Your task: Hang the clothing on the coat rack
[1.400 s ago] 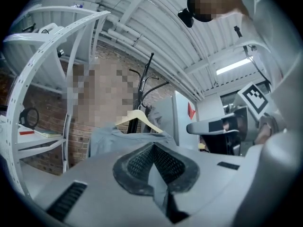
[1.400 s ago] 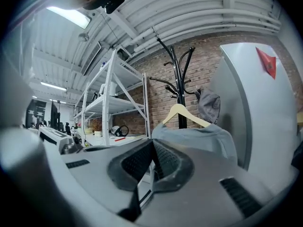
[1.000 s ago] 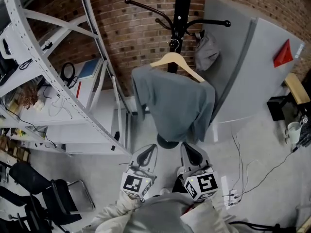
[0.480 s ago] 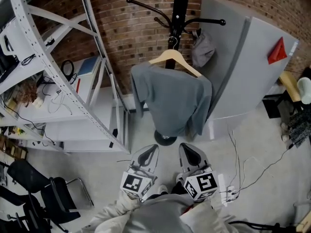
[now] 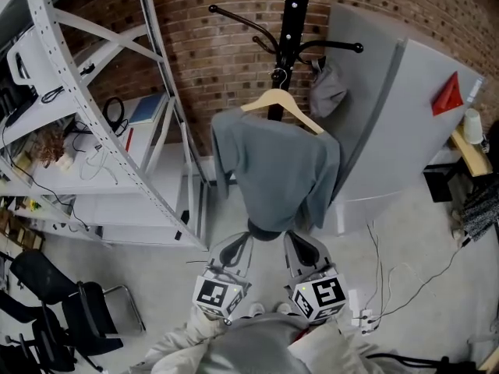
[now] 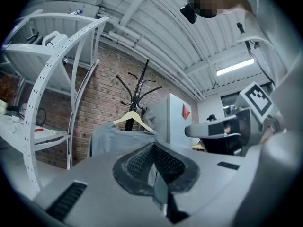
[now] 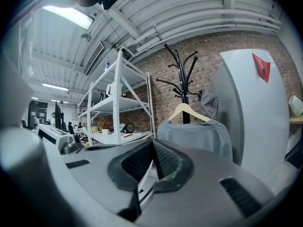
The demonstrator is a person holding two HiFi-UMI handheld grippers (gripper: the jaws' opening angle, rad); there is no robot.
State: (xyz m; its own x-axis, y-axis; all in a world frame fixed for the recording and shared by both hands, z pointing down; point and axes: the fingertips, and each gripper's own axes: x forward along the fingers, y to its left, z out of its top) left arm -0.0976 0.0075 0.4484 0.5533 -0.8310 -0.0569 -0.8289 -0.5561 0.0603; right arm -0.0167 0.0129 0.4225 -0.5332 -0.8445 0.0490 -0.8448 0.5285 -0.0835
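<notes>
Brick wall fills the background beyond both grippers, with a concrete floor below them. I have the left gripper and the right gripper side by side, close to the body and pointing forward. In the left gripper view the left gripper's pads meet with nothing between them. The right gripper view shows the same for the right gripper: pads pressed together and empty.

Straight ahead of both grippers stands the black coat rack. A wooden hanger hooks onto it, and the grey garment is draped over that hanger. Its lower hem hangs just beyond the jaw tips in the head view, apart from them. From the left gripper the garment sits ahead and slightly left of the jaw line; from the right gripper it sits ahead and to the right.

A smaller grey cloth hangs from a rack arm, further ahead and right of the right gripper. White metal shelving rises off to the left of the left gripper. A grey cabinet with a red triangle on it stands right of the right gripper.
</notes>
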